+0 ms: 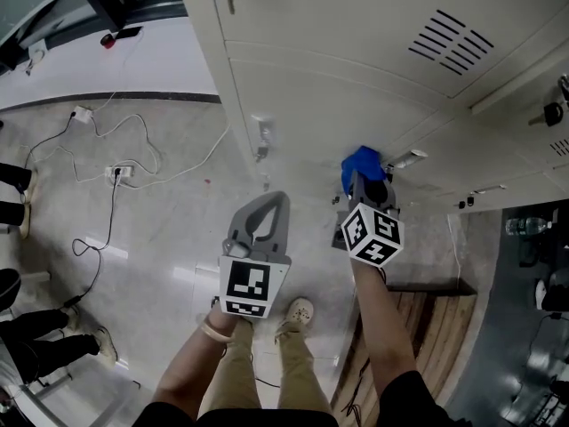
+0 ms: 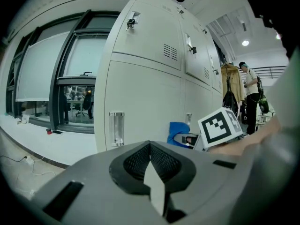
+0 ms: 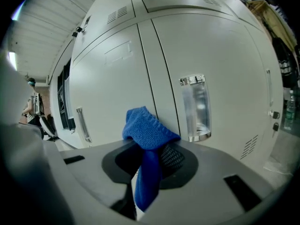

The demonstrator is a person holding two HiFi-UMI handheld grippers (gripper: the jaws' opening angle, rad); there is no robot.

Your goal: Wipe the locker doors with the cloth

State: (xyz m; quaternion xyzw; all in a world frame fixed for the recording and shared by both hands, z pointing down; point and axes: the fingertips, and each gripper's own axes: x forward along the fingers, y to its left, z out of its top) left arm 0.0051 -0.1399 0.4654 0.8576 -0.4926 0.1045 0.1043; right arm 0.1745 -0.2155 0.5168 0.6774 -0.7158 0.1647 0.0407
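While the right gripper [image 3: 151,149] clamps its jaws on the blue cloth [image 3: 146,128], a bunched fold of the fabric rises above the tips and a tail hangs down between them. Just past that fold stand the pale locker doors [image 3: 117,74], with the seam between two lower doors straight ahead of the jaws; whether the cloth touches the metal cannot be told. A little to the right of the cloth, and beyond it, a clear upright handle [image 3: 197,108] sits on the door. The left gripper [image 2: 150,146] has its jaws pressed together with nothing between them (only the dark ribbed pads meet at the tip). It points at the same bank of lockers but is held apart from it. A second handle [image 2: 116,128] lies ahead and to its left, and the right gripper's marker cube [image 2: 220,127] shows to its right, with the cloth just left of the cube. In the head view, off to the left gripper's left, white cables [image 1: 133,145] trail over the floor [image 1: 169,229]. Far to its right, past the lockers, a person [image 2: 248,90] stands
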